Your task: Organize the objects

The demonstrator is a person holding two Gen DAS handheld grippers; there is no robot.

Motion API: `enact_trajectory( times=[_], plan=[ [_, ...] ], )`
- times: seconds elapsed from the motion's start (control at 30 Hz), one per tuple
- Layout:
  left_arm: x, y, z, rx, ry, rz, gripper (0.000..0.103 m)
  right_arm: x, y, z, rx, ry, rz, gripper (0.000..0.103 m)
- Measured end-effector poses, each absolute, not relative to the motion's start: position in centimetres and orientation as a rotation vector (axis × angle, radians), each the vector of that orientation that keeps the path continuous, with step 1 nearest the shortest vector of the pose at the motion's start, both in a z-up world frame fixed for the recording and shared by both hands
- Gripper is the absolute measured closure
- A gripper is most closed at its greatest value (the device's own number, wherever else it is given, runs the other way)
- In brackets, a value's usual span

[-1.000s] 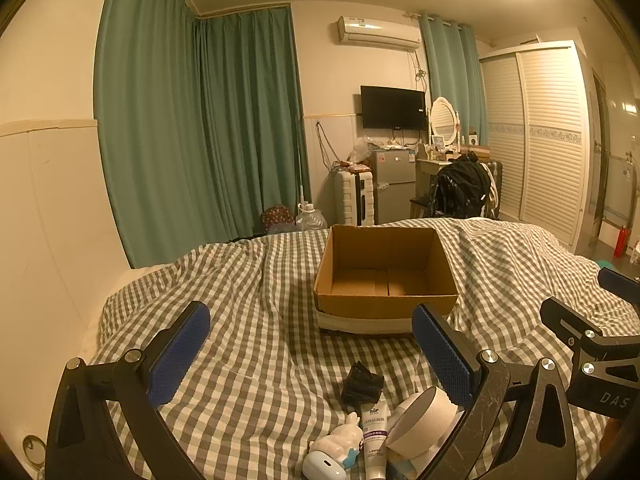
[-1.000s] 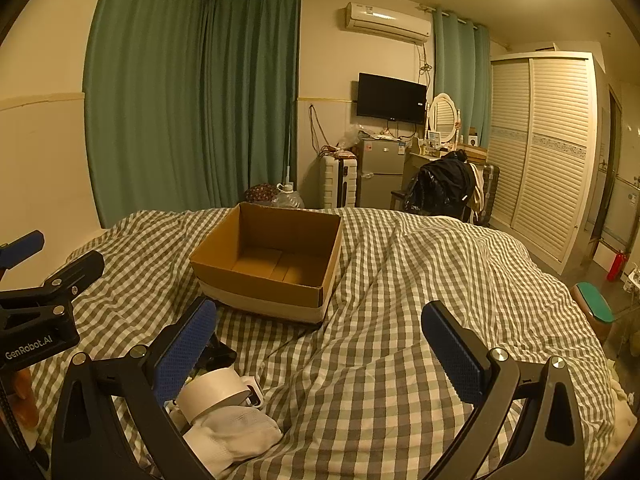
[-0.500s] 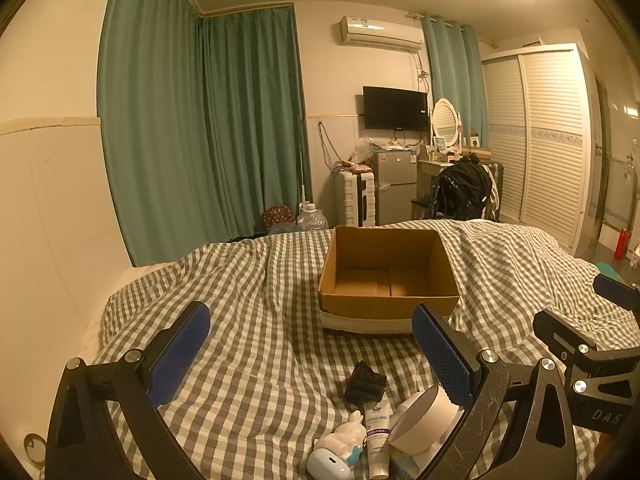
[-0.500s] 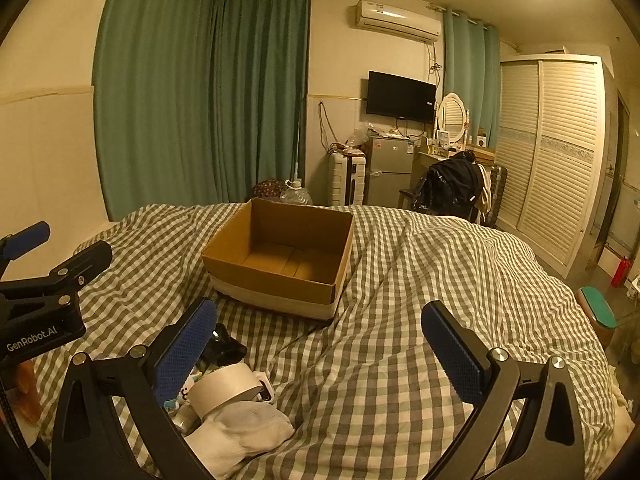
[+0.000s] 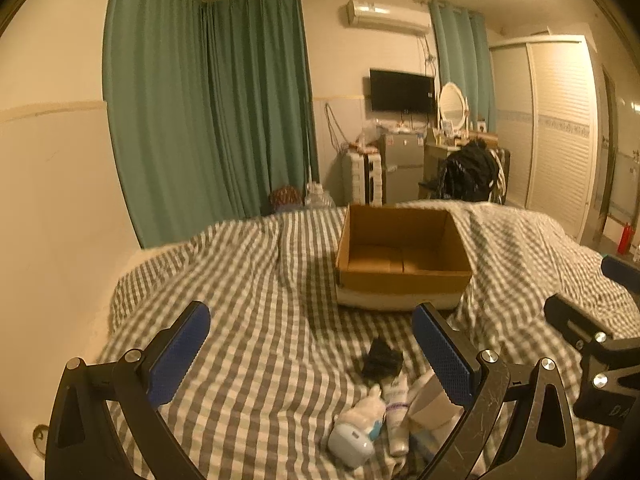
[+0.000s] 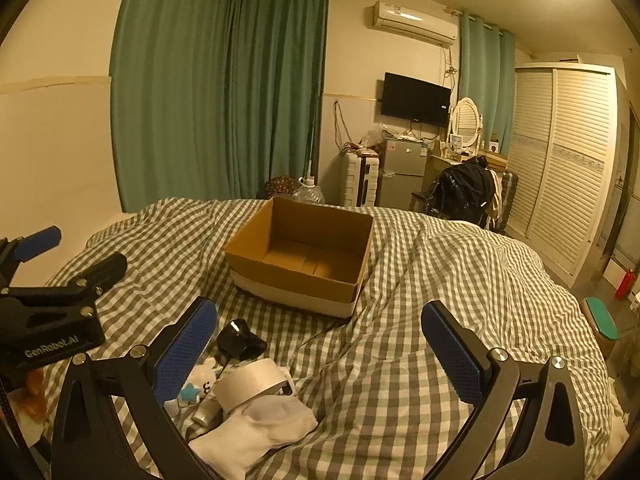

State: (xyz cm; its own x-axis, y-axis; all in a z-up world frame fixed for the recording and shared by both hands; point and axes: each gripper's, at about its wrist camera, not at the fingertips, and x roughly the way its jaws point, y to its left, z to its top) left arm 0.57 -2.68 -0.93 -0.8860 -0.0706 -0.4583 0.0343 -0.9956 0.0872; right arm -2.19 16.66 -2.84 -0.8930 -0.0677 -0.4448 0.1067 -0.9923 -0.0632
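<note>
Your small things lie heaped on the checked bedspread: roll of tape, white sock, tube, black pouch. The empty cardboard box sits beyond them at twelve o'clock. From your right tongs the heap lies at seven o'clock; from your left tongs at five. Both stand wide, holding nothing. The tape looks about equally near to each, so either could take it.

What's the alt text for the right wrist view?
An open right gripper hovers over a checked bedspread, facing an empty cardboard box. By its left finger lie a tape roll, a white sock and a black object; the left gripper shows at far left.
</note>
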Motion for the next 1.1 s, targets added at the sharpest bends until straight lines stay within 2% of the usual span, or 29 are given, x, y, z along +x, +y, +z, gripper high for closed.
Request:
enact_trajectory(
  times=[0.2,0.47,0.63,0.9,0.97,1.03,1.1],
  plan=[
    [-0.1,-3.6,-3.8,0.887,-0.121,-2.966,0.000,-2.8,16.3,-4.8,0.794,0.151,-2.930,0.000],
    [-1.9,-3.0,-9.9,1.127,-0.178,-2.916,0.001,-4.8,16.1,-10.6,1.056,0.191,-2.848,0.002],
    [-3.0,-2.1,-12.7,1.258,-0.202,-2.896,0.009,-5.9,16.2,-12.9,1.163,0.182,-2.794,0.010],
    [-2.3,-1.5,-13.6,1.360,-0.239,-2.910,0.010,-6.8,15.9,-14.2,1.229,0.194,-2.712,0.027],
    [-2.1,-1.3,-14.1,1.396,-0.266,-2.899,0.016,-6.8,15.7,-14.5,1.236,0.188,-2.681,0.037],
    [-2.3,-1.1,-14.9,1.453,-0.279,-2.877,0.033,-6.9,15.5,-14.6,1.233,0.170,-2.653,0.053],
    [-2.7,-1.3,-15.6,1.500,-0.257,-2.863,0.045,-6.7,15.3,-14.5,1.221,0.176,-2.639,0.056]
  ],
)
